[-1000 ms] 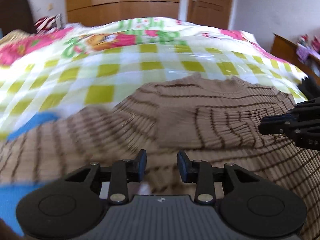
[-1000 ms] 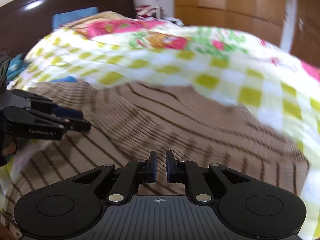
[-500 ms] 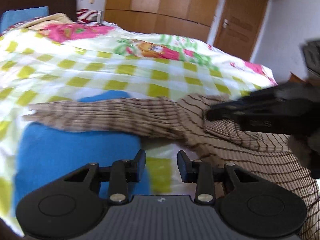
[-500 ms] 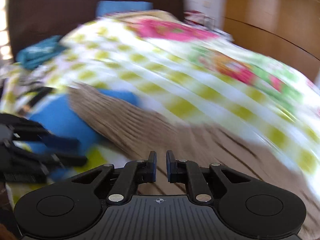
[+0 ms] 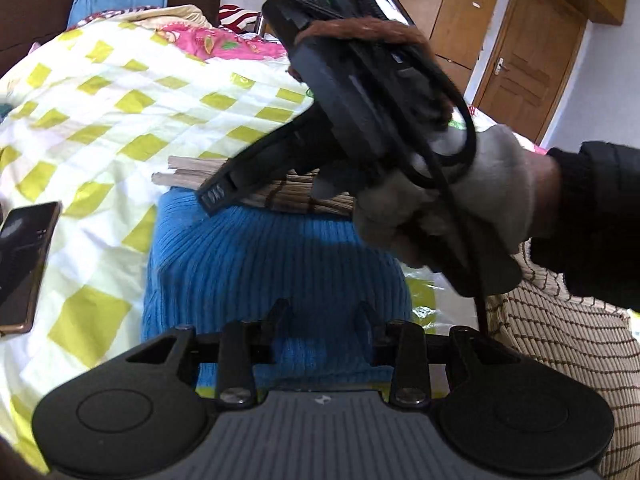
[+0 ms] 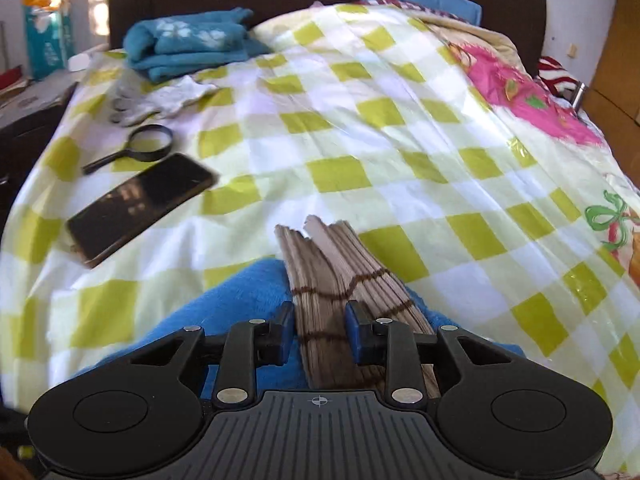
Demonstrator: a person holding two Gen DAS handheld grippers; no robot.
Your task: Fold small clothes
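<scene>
With the right gripper's (image 6: 320,336) fingers spread around the brown sweater sleeve (image 6: 332,276) and the left gripper's (image 5: 322,330) fingers open over the blue sweater (image 5: 272,272), closing may snag both layers.

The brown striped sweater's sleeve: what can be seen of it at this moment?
The sleeve is tan ribbed knit with thin dark brown stripes. It lies stretched over a blue knit garment, its cuff end reaching onto the checked bedcover. The right gripper is open with a finger on each side of it, seemingly not pinching. The sweater's body lies at the right of the left wrist view.
</scene>
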